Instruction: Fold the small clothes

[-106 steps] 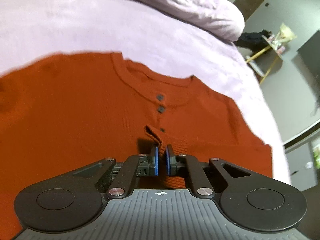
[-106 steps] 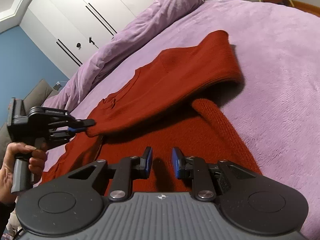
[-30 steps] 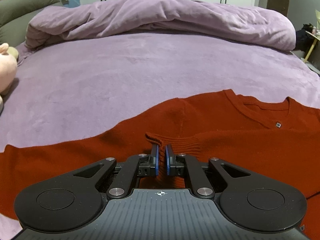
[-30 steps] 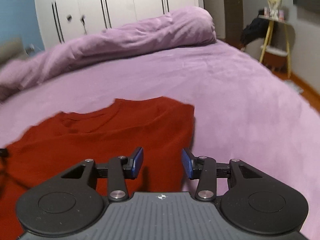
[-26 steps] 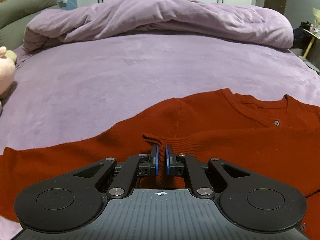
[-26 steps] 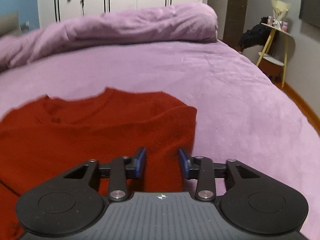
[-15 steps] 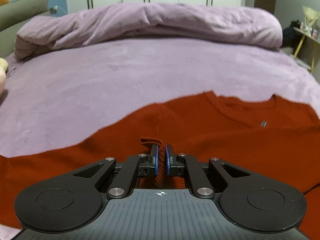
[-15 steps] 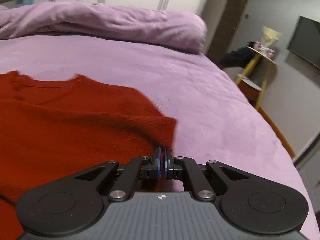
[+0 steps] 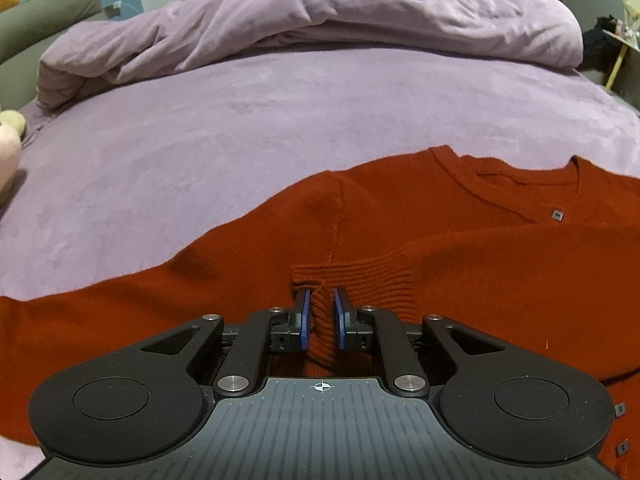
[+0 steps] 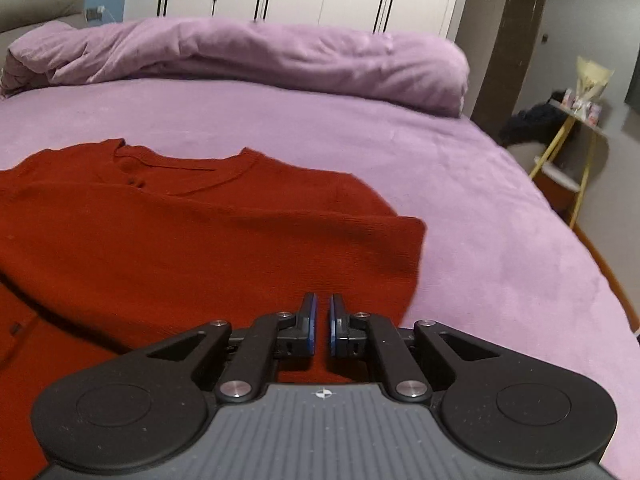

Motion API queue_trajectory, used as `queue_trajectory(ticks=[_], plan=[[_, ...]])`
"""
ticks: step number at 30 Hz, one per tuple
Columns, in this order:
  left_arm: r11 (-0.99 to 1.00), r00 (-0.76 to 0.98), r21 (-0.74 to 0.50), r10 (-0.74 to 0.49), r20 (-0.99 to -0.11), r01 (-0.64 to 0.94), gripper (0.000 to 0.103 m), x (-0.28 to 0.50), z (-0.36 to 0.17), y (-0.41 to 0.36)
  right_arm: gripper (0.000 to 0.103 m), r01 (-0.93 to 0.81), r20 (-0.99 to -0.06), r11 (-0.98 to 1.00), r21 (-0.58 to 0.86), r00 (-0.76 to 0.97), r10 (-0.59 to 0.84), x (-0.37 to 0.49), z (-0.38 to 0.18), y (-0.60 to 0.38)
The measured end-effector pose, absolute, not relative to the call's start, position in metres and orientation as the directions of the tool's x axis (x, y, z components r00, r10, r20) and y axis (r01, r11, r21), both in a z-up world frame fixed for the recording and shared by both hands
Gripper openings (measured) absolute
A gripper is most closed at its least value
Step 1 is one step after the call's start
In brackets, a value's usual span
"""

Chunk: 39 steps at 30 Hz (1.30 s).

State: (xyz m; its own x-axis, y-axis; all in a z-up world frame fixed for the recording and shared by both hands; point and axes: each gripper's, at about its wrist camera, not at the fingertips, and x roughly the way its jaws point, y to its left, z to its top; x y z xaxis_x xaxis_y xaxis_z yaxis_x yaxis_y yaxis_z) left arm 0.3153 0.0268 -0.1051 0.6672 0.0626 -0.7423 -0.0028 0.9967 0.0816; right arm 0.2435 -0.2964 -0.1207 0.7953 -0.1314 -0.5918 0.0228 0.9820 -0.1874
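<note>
The red sweater (image 9: 460, 240) lies flat on the bed (image 9: 280, 112) near its front edge, its folded sleeve's cuff (image 9: 360, 276) between the left tool (image 9: 320, 316), just easing apart, so release cleanly while the right tool (image 10: 323, 328) pinches the sweater's right edge.

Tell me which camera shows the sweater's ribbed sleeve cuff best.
The left wrist view: the ribbed cuff lies sharp, directly ahead of the left tool. The right wrist view shows only the sweater's body and neckline, no cuff visible.
</note>
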Motion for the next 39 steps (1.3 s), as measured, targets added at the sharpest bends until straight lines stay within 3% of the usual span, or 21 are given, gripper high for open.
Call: queue_trajectory(ticks=[5, 7, 9, 12, 14, 16, 18, 23, 26, 29, 32, 36, 39], plan=[[0.996, 0.671, 0.092, 0.068, -0.738, 0.000, 0.018, 0.313, -0.107, 0.026, 0.007, 0.146, -0.565, 0.963, -0.228, 0.785, -0.253, 0.243, -0.129, -0.317], [0.994, 0.671, 0.109, 0.081, -0.737, 0.000, 0.029, 0.312, -0.107, 0.026, 0.015, 0.148, -0.560, 0.959, -0.241, 0.786, -0.262, 0.245, -0.128, -0.317], [0.996, 0.668, 0.088, 0.074, -0.741, -0.013, 0.034, 0.308, -0.104, 0.031, 0.016, 0.143, -0.555, 0.953, -0.266, 0.786, -0.273, 0.245, -0.128, -0.312], [0.997, 0.637, -0.046, -0.001, -0.771, -0.054, 0.038, 0.294, -0.093, 0.054, 0.017, 0.142, -0.558, 0.957, -0.254, 0.786, -0.265, 0.235, -0.115, -0.305], [0.981, 0.631, -0.160, -0.056, -0.773, -0.109, 0.044, 0.273, -0.085, 0.081, 0.019, 0.119, -0.558, 0.978, -0.171, 0.807, -0.196, 0.214, -0.099, -0.298], [0.946, 0.651, -0.273, -0.098, -0.753, -0.174, 0.054, 0.244, -0.078, 0.120, 0.031, 0.070, -0.563, 0.995, -0.072, 0.820, -0.099, 0.186, -0.086, -0.290], [0.907, 0.669, -0.320, -0.061, -0.741, -0.272, 0.057, 0.215, -0.076, 0.161, 0.040, 0.023, -0.573, 1.000, 0.020, 0.819, -0.008, 0.159, -0.080, -0.278], [0.724, 0.659, -0.393, 0.111, -0.744, -0.567, 0.051, 0.153, -0.092, 0.273, 0.040, -0.021, -0.623, 0.982, 0.186, 0.770, 0.135, 0.124, -0.087, -0.254], [0.612, 0.663, -0.444, 0.183, -0.726, -0.655, 0.048, 0.136, -0.101, 0.322, 0.040, -0.024, -0.649, 0.973, 0.231, 0.741, 0.172, 0.127, -0.093, -0.241], [0.535, 0.678, -0.499, 0.206, -0.705, -0.681, 0.046, 0.134, -0.114, 0.360, 0.040, -0.024, -0.664, 0.970, 0.244, 0.724, 0.185, 0.133, -0.091, -0.233], [0.392, 0.726, -0.629, 0.175, -0.665, -0.671, 0.032, 0.135, -0.133, 0.393, 0.040, -0.021, -0.667, 0.967, 0.254, 0.721, 0.190, 0.133, -0.088, -0.228], [0.300, 0.752, -0.694, 0.166, -0.637, -0.654, 0.010, 0.139, -0.143, 0.411, 0.040, -0.017, -0.684, 0.969, 0.245, 0.706, 0.185, 0.132, -0.091, -0.228], [0.274, 0.780, -0.734, 0.138, -0.610, -0.622, 0.009, 0.135, -0.147, 0.416, 0.040, -0.006, -0.698, 0.965, 0.264, 0.689, 0.195, 0.133, -0.095, -0.226]])
